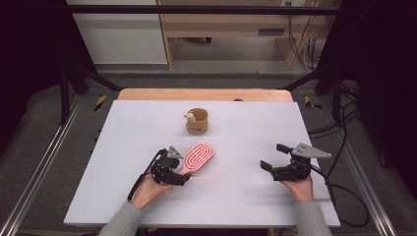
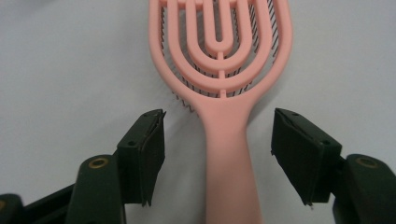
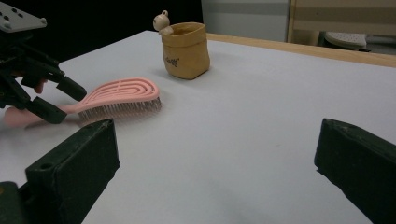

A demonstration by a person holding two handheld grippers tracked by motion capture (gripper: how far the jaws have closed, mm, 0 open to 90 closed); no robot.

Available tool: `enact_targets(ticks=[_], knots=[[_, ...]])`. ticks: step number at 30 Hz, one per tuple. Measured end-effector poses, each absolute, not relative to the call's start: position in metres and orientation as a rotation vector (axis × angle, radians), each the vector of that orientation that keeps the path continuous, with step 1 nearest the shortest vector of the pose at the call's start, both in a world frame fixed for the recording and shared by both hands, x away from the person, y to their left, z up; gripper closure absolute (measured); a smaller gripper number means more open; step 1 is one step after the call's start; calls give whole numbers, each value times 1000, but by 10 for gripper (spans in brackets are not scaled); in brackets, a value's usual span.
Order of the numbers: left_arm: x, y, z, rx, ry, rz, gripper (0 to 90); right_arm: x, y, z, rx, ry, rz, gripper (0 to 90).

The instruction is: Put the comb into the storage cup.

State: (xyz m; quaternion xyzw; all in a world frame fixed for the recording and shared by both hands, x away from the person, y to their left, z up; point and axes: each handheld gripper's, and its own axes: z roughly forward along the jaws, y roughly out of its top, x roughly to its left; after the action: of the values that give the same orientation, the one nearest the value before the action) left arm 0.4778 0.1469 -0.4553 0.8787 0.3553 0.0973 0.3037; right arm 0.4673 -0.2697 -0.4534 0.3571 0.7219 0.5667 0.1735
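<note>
Left gripper (image 2: 218, 156) jaws wide, astride pink hairbrush (image 2: 223, 84) handle, pads not touching; brush lies bristles-down near brown pouch (image 1: 197, 122). Close squarely on handle's middle before lifting. Right gripper (image 1: 278, 157) wide, idle

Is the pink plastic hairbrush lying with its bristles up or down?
Down. The pink plastic hairbrush lies flat, bristles touching the white table, slotted back up.
</note>
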Motion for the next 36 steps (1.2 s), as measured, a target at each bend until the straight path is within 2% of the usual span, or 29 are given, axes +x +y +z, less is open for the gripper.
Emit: enact_targets(ticks=[2,9,20,36], knots=[[478,146,-456,2334,942,251,359,467,-270,-453,1013,2048,1607,4],[479,145,-457,2340,937,247,474,468,-269,-454,1012,2048,1605,4],[478,139,-458,2371,927,287,578,467,-270,-453,1014,2049,1607,4],[479,135,-460,2396,932,306,644,468,-270,-453,1016,2044,1610,4]])
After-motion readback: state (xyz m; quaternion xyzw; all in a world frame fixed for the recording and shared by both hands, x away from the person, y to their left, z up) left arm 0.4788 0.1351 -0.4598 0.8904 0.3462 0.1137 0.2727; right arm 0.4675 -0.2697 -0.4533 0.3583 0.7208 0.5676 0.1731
